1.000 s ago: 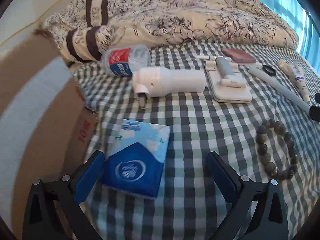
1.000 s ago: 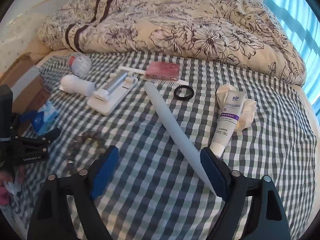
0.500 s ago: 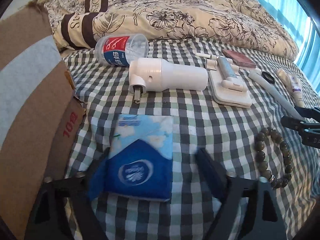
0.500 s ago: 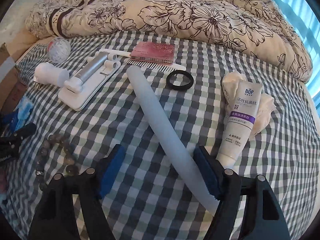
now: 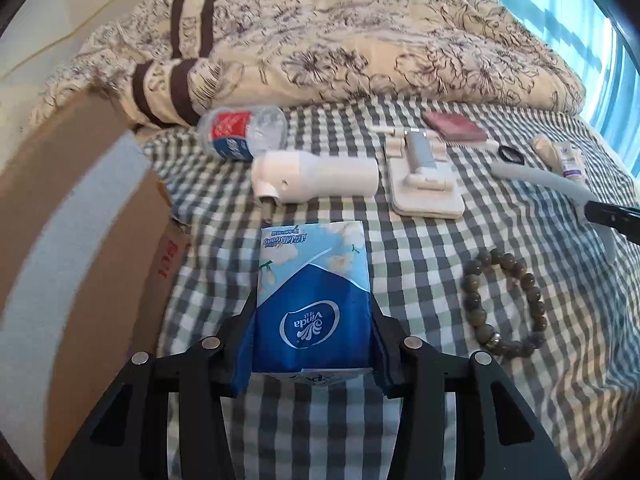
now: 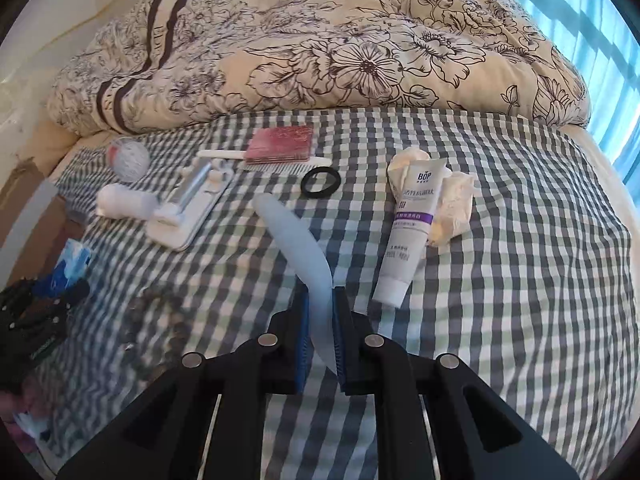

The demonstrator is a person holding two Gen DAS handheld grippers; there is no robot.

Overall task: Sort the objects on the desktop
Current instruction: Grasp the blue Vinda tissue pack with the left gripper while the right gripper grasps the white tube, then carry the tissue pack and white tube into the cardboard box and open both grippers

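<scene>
My left gripper (image 5: 312,344) is shut on a blue tissue pack (image 5: 312,292), which lies on the checked bedsheet (image 5: 440,264) with both pads pressed to its sides. In the right wrist view my right gripper (image 6: 319,340) is shut on a long pale silicone strip (image 6: 298,240), which bends up off the sheet. A white toothpaste tube (image 6: 410,232) lies just right of it on crumpled tissue. A bead bracelet (image 5: 504,304) rests right of the tissue pack. The right gripper's tip (image 5: 612,216) shows at the left view's right edge.
A cardboard box (image 5: 72,240) stands at the bed's left edge. Farther back lie a water bottle (image 5: 244,132), a white cylinder device (image 5: 316,178), a white stand (image 5: 424,184), a pink comb (image 6: 280,146), a black ring (image 6: 320,184). A floral duvet (image 6: 320,52) is piled behind.
Both grippers moved forward and went from open to shut: the left onto the tissue pack, the right onto the silicone strip, whose near end is now lifted and bent.
</scene>
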